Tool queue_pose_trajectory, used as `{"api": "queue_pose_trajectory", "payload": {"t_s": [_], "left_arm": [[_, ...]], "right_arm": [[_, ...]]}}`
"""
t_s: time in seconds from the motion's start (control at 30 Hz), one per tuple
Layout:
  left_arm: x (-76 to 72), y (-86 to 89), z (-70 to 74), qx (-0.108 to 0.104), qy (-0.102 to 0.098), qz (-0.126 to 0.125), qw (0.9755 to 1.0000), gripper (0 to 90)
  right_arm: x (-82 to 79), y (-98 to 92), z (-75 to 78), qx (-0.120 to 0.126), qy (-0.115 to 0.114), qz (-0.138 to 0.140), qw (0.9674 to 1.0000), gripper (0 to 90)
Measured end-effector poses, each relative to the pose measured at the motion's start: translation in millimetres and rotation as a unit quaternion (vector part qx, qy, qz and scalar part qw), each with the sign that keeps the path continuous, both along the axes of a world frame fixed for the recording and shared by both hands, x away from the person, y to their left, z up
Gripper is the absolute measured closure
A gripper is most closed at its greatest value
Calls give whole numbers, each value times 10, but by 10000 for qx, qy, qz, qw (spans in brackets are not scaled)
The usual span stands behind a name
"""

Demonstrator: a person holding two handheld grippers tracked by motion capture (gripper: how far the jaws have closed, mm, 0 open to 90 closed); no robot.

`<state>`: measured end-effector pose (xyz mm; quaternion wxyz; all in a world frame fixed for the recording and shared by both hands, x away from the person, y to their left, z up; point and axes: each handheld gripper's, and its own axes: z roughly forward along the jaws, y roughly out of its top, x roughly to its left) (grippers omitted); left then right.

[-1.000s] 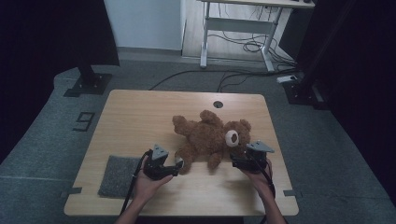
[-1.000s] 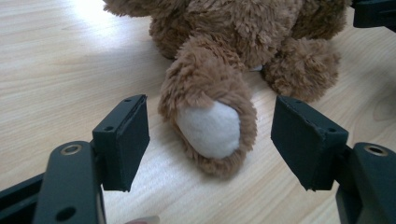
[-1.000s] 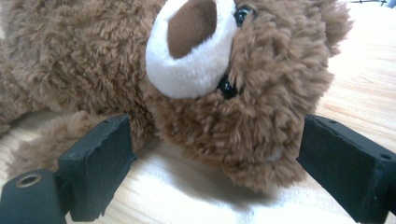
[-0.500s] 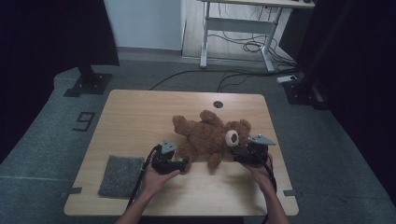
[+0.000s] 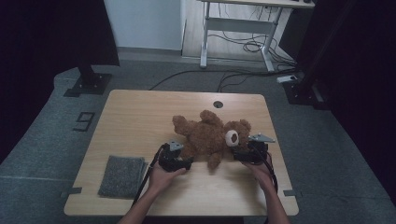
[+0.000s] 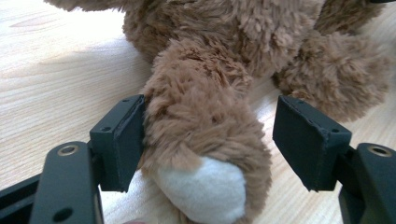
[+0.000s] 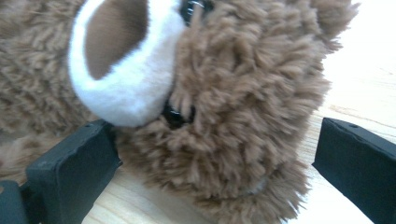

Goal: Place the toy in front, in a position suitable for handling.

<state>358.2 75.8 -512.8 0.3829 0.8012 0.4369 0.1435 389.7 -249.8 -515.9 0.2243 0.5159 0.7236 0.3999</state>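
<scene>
Teddy bear (image 5: pixel 210 136) lies at table (image 5: pixel 140 116) center, head at 3 o'clock. Left gripper (image 6: pixel 210 140) is spread round a leg; right gripper (image 7: pixel 210 154), just opening, straddles the head. Squeeze both slowly & evenly, w/ pads deep in fur.

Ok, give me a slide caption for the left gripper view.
Left gripper, jaws open, straddling the teddy bear's white-soled foot on the wooden table.

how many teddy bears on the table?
1. The teddy bear lies on the wooden table, right of centre near the front edge, between the two grippers. A grey cloth lies at front left; nothing seems hidden.
</scene>
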Motion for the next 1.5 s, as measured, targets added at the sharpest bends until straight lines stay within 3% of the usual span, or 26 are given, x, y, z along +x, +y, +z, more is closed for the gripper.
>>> {"api": "queue_pose_trajectory", "payload": {"t_s": [0.2,0.37,0.57,0.83,0.97,1.1,1.13,1.17,1.2,1.27,1.37,1.5], "left_arm": [[30,-18,11,40,-51,24,10000,257],[119,55,38,91,-125,242,9996,250],[239,25,-64,125,30,181,9998,227],[280,-98,-174,274,225,-34,9994,236],[286,-140,-244,384,276,-44,9989,319],[288,-125,-250,375,303,-81,9988,420],[280,-120,-241,367,306,-151,9987,456],[280,-120,-241,367,306,-151,9987,479],[271,-121,-232,370,303,-193,9987,505],[259,-122,-220,367,293,-223,9986,545],[249,-123,-210,383,267,-238,9986,593],[192,-146,-162,526,55,-269,9982,626]], "right_arm": [[27,-53,-47,89,13,17,10000,0],[38,-76,-95,134,53,41,9999,0],[73,-63,-138,201,83,138,9997,0],[131,-23,-212,159,208,201,9995,0],[162,24,-255,86,275,241,9993,5],[177,57,-278,5,247,302,9992,78],[177,51,-270,-12,194,275,9994,150],[177,51,-270,-12,194,275,9994,150],[179,47,-261,-65,190,297,9994,238],[166,51,-241,-131,142,344,9992,328],[146,60,-219,-234,73,399,9989,400],[115,67,-191,-279,-57,491,9984,480]]}}
